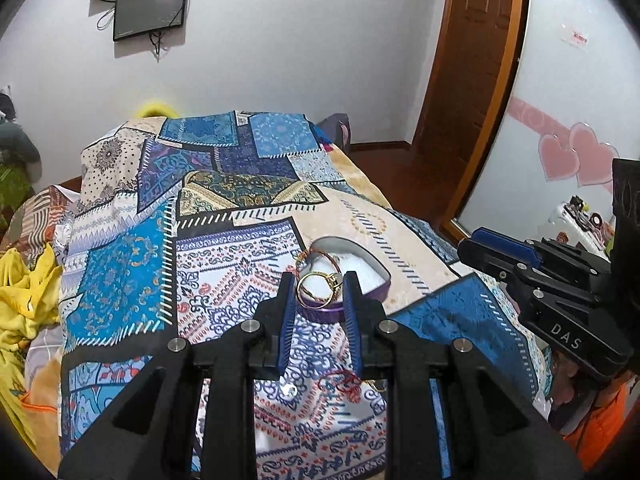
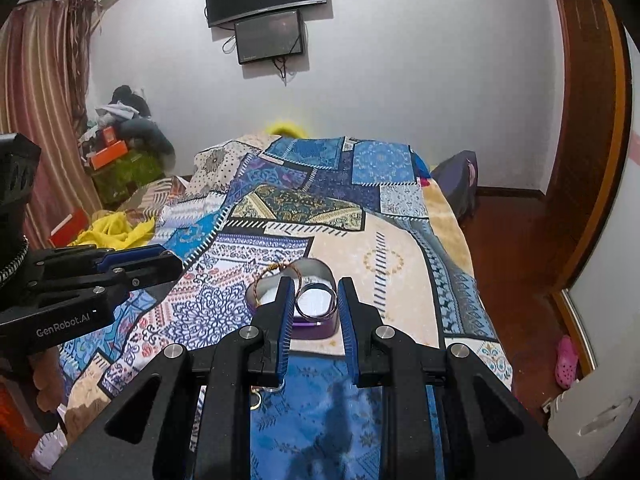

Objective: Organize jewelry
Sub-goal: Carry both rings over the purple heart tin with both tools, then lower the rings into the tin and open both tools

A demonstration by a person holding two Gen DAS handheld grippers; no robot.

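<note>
A heart-shaped tin (image 1: 370, 266) with a purple wall and white lining sits on the patterned bedspread; it also shows in the right wrist view (image 2: 320, 326). A thin brown bracelet (image 1: 320, 256) lies over its rim (image 2: 276, 270). My left gripper (image 1: 319, 290) is shut on a gold ring (image 1: 319, 289), just above the tin's near edge. My right gripper (image 2: 315, 300) is shut on a silver ring (image 2: 315, 300), above the tin. A red thread bracelet (image 1: 344, 380) and a small clear gem (image 1: 289, 389) lie on the bed below the left gripper.
The patterned bedspread (image 1: 224, 240) covers a bed (image 2: 360, 208). A yellow cloth (image 1: 28, 300) lies at the left. The right gripper's body (image 1: 560, 292) is at the right of the left view. Wooden floor and door frame (image 2: 580, 160) are at the right.
</note>
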